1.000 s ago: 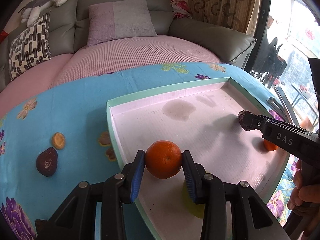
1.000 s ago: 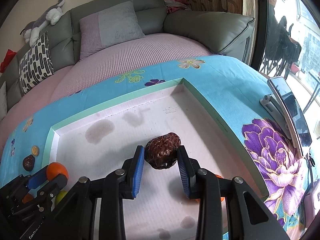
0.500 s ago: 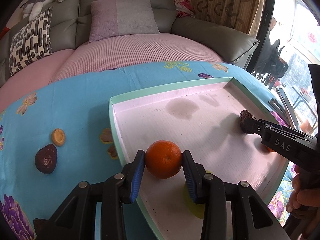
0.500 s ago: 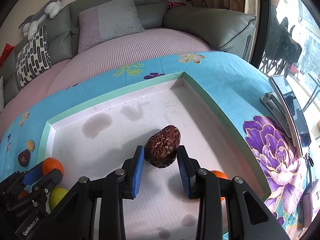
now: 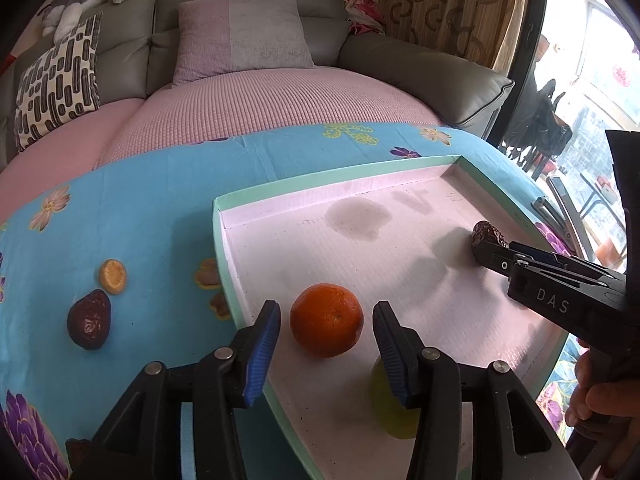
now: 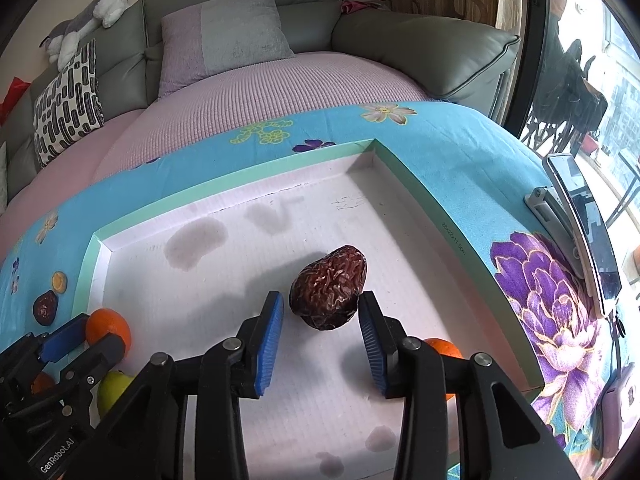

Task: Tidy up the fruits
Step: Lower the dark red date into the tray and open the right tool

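Left gripper released, orange loose between its pads on the tray, could roll on withdrawal; right gripper released too, date just ahead of its tips, right pad nearly touching, may drag it.

Both wrist views look sofaward, low over one tray.

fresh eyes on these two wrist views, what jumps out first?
The round orange fruit sits on the white floor of the mint-rimmed tray, between the open blue-padded fingers of the left gripper. Further right in the tray, the wrinkled dark-brown date lies between the open fingers of the right gripper. A second dark date and a small orange slice wait outside on the blue floral cloth.
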Motion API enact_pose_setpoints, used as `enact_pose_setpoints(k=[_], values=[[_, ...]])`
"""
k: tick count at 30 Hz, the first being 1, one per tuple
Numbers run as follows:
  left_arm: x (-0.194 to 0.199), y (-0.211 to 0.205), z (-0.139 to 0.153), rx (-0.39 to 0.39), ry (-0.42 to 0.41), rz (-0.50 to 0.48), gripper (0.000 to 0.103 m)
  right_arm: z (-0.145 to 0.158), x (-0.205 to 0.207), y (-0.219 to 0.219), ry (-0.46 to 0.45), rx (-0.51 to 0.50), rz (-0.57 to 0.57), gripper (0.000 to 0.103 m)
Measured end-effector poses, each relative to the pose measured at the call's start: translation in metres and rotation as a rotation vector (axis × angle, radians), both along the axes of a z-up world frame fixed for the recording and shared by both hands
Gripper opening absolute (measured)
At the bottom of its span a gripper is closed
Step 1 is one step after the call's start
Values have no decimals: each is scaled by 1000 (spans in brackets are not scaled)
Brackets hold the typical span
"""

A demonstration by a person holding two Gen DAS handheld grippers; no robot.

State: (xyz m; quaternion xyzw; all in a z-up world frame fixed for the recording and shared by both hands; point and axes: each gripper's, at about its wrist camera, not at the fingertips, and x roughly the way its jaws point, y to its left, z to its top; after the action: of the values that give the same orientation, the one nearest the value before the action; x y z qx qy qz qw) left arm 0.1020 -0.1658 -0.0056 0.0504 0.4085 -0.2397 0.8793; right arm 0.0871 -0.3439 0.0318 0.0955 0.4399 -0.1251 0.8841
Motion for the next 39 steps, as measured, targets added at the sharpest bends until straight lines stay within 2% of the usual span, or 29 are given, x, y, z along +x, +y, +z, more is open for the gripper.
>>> enact_pose_setpoints(k=[2,7,12,13,18,20,26,34,39], values=[[-1,-1,1,13,-7,1,60,1,0,2,-3,-4,6,49],[-3,2,8,21,-8,7,64,3,1,6,-7,-14,18,72],[-6,11,21,53,-49,49,85,3,1,9,-12,-19,22,85],[-5,14,23,63,-56,65,86,3,1,9,-13,-20,23,87],[0,47,32,78,-77,182,101,6,0,11,-34,-25,26,89],[1,64,35,91,-91,231,103,7,-1,14,-46,-28,32,90],[-6,120,34,154,-97,379,103,15,-3,30,-92,-16,74,90],[-21,184,36,172,-49,533,103,29,-6,67,-121,7,191,90],[-36,217,48,90,-56,610,103,44,-13,93,-198,50,261,90]])
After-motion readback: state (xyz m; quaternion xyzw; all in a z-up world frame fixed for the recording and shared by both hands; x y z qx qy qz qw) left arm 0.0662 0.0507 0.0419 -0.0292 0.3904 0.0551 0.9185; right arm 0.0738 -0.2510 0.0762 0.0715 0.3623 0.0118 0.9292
